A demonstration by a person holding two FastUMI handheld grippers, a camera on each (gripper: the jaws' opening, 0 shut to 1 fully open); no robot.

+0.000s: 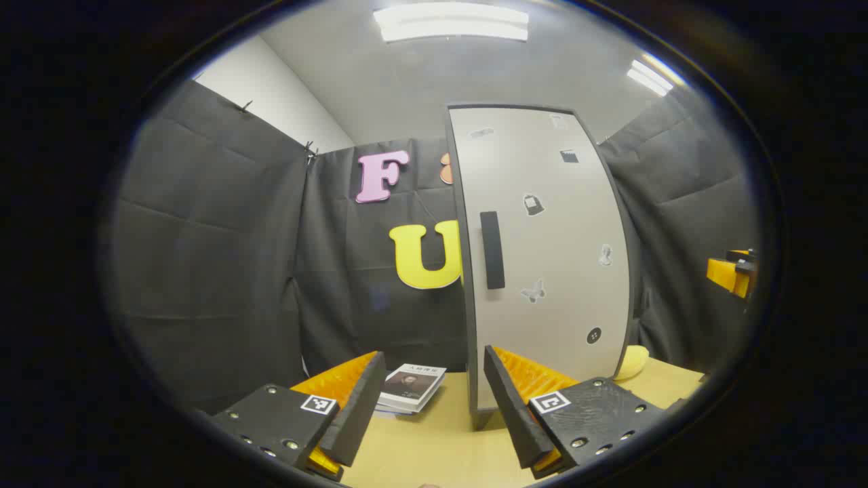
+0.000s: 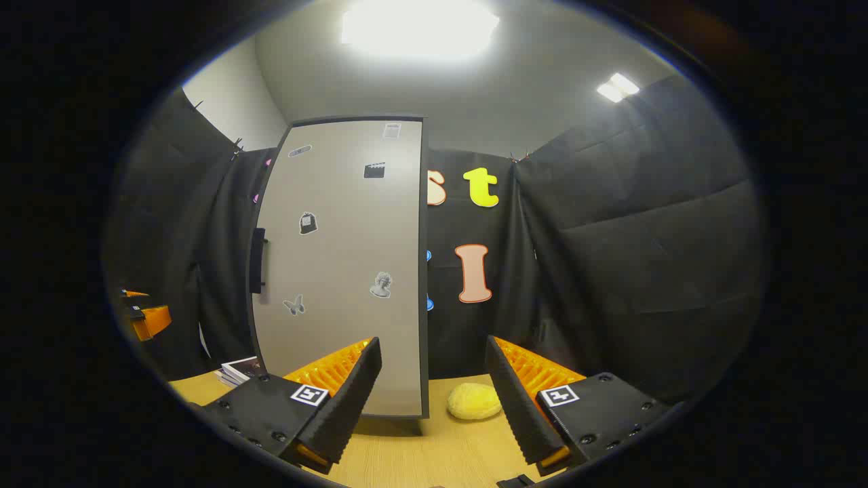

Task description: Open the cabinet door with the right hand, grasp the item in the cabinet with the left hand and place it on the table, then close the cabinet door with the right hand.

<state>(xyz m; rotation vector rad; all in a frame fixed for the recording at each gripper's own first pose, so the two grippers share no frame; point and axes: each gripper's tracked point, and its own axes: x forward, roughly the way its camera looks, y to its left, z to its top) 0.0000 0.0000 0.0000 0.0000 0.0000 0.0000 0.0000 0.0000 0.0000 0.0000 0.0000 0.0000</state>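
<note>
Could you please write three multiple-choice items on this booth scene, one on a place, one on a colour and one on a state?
1. Where do the books lie in the left gripper view?
A. on the table, left of the cabinet
B. on top of the cabinet
C. between the right gripper's fingers

2. What colour is the soft lump on the table beside the cabinet?
A. blue
B. yellow
C. red

3. How does the cabinet door stand?
A. wide open
B. taken off
C. shut

Answers:
1. A: the stack rests on the tabletop, left of the cabinet's bottom corner.
2. B: it shows pale yellow in the right gripper view.
3. C: the door lies flat across the front, with its handle untouched and no interior showing.
</note>
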